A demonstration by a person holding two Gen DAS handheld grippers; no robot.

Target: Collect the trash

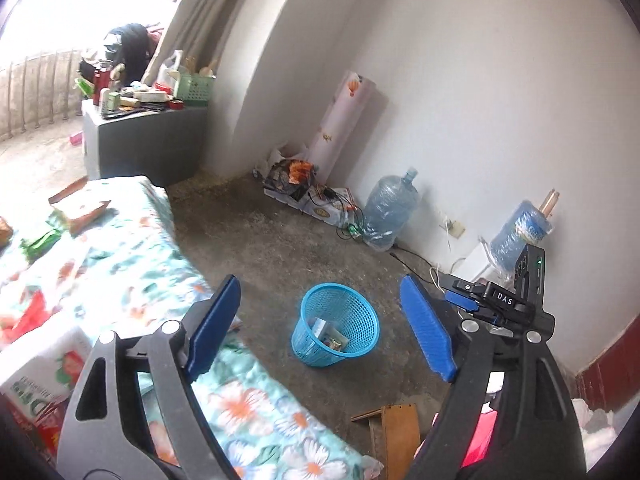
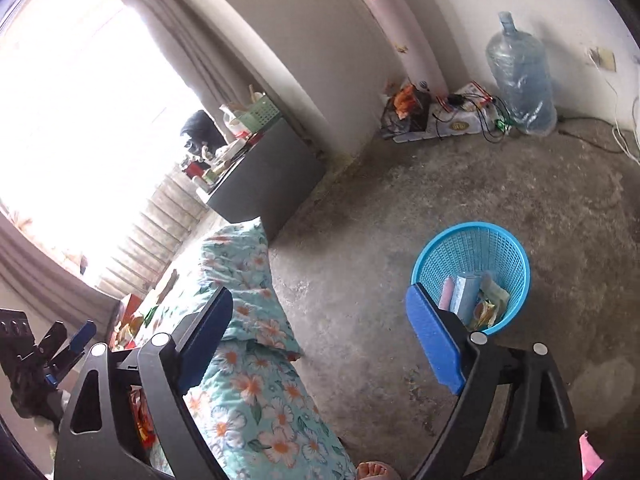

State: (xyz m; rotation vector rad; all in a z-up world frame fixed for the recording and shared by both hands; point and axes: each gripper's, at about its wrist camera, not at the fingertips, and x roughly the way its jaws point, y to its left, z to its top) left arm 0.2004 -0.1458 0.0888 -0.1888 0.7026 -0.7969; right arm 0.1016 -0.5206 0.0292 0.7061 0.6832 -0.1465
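Blue basket rim partly hidden behind right claw pad.

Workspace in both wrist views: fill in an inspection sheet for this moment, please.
Surface: bare concrete floor; floral bedspread beside it.
Job's things: blue mesh wastebasket upright on the floor, wrappers and packets inside.
Clutter: empty water jug, rolled patterned mat against the wall, bags and a box at its foot; opened carton on the bed.
Grippers: left claw open, nothing between; right claw open, nothing between.
Cables: black wires by the jug, white cable along the wall.
Surroundings: grey cabinet piled with items, bright curtained window.
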